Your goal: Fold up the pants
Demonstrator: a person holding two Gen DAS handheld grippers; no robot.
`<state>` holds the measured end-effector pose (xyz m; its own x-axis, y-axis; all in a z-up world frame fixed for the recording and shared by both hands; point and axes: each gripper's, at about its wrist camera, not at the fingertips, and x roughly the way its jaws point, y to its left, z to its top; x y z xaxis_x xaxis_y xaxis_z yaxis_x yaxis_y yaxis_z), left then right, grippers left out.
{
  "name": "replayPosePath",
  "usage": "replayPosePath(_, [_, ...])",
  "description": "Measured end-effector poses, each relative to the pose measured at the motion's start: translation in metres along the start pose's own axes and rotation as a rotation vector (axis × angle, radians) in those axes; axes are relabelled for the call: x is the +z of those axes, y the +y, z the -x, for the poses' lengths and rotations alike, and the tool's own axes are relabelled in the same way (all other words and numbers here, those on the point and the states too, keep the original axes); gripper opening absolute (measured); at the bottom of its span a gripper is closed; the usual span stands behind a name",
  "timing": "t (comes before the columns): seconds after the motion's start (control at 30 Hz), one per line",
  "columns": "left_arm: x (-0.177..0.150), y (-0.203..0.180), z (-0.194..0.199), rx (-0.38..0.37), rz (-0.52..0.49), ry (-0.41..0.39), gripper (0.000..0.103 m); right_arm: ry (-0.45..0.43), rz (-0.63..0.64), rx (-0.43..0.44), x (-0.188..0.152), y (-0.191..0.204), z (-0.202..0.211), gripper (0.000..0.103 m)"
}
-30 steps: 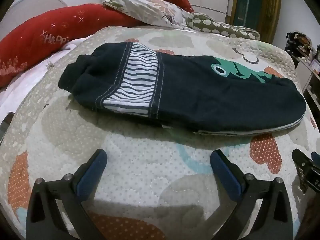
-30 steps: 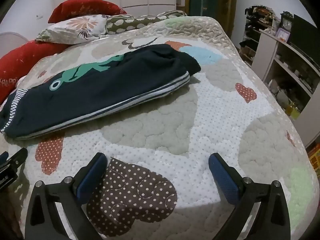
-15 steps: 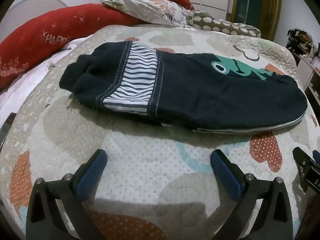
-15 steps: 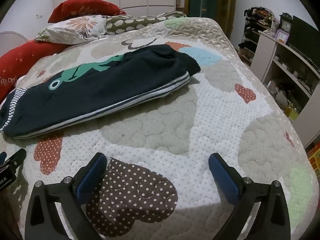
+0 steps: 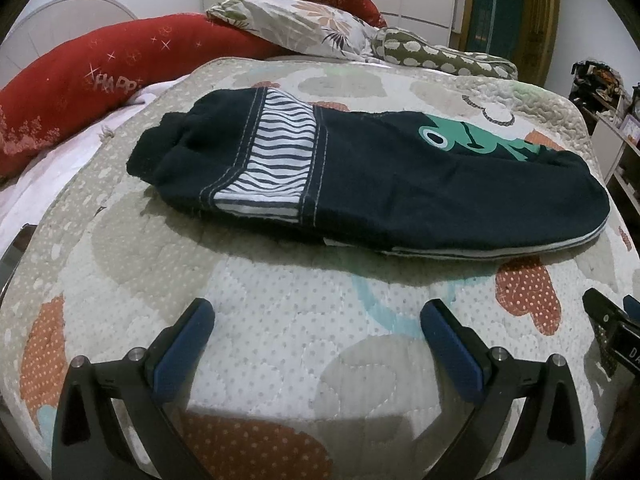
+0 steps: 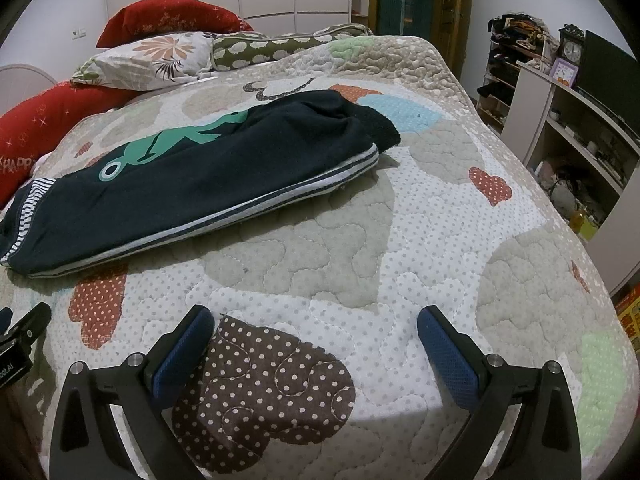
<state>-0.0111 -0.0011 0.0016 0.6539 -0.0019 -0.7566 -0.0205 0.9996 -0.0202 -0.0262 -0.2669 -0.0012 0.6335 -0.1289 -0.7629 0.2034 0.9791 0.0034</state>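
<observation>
Dark navy pants [image 5: 400, 184] with a striped white band and a green print lie lengthwise across the quilted bed, folded in half along their length. They also show in the right wrist view [image 6: 192, 184], with the cuffs at the far right. My left gripper [image 5: 318, 324] is open and empty, hovering over the quilt short of the pants' near edge. My right gripper [image 6: 316, 330] is open and empty, over the quilt in front of the pants' cuff end. The edge of each gripper shows in the other's view.
A patterned quilt [image 6: 440, 240] covers the bed. Red pillows [image 5: 100, 80] and a floral pillow [image 5: 304, 24] lie at the head. White shelves [image 6: 580, 152] with clutter stand right of the bed. The bed's near edge is just below both grippers.
Both grippers have drifted slightly; the pants sit a little lower and closer in both views. Both stay open and empty.
</observation>
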Motion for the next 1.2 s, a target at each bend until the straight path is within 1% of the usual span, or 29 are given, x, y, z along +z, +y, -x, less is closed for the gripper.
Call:
replayPosePath(0.3, [-0.002, -0.001, 0.003, 0.003, -0.006, -0.005, 0.103, 0.008, -0.001, 0.004, 0.0, 0.0, 0.001, 0.103])
replayPosePath(0.5, [-0.008, 0.001, 0.007, -0.013, -0.033, -0.006, 0.103, 0.067, -0.007, 0.036, 0.0, -0.002, 0.011, 0.103])
replayPosePath(0.57, [-0.011, 0.001, 0.009, -0.015, -0.041, -0.011, 0.103, 0.059, 0.011, 0.048, -0.006, 0.0, 0.015, 0.103])
replayPosePath(0.63, [-0.012, 0.002, 0.009, -0.019, -0.043, -0.011, 0.103, 0.054, -0.001, 0.079, -0.009, -0.003, 0.017, 0.103])
replayPosePath(0.73, [-0.008, 0.003, 0.009, -0.023, -0.047, 0.018, 0.103, 0.072, 0.024, 0.109, -0.01, -0.007, 0.014, 0.103])
replayPosePath(0.8, [-0.004, 0.004, 0.013, -0.025, -0.038, 0.058, 0.103, 0.059, 0.02, 0.134, -0.011, -0.011, 0.014, 0.103])
replayPosePath(0.87, [0.0, 0.012, 0.018, -0.067, -0.006, 0.076, 0.103, 0.051, 0.017, 0.162, -0.011, -0.014, 0.015, 0.103])
replayPosePath(0.93, [0.006, 0.027, 0.021, -0.112, 0.05, 0.088, 0.103, 0.06, 0.001, 0.21, -0.008, -0.021, 0.016, 0.103])
replayPosePath(1.0, [0.017, 0.049, 0.022, -0.158, 0.136, 0.092, 0.103, 0.072, -0.034, 0.276, -0.001, -0.03, 0.015, 0.103])
replayPosePath(1.07, [0.03, 0.071, 0.016, -0.205, 0.229, 0.104, 0.103, 0.081, -0.088, 0.339, 0.007, -0.041, 0.011, 0.101])
replayPosePath(1.1, [0.037, 0.08, 0.01, -0.225, 0.27, 0.118, 0.103, 0.084, -0.108, 0.357, 0.011, -0.044, 0.008, 0.1])
replayPosePath(1.2, [0.056, 0.095, -0.013, -0.302, 0.356, 0.179, 0.103, 0.095, -0.175, 0.408, 0.031, -0.051, -0.005, 0.094])
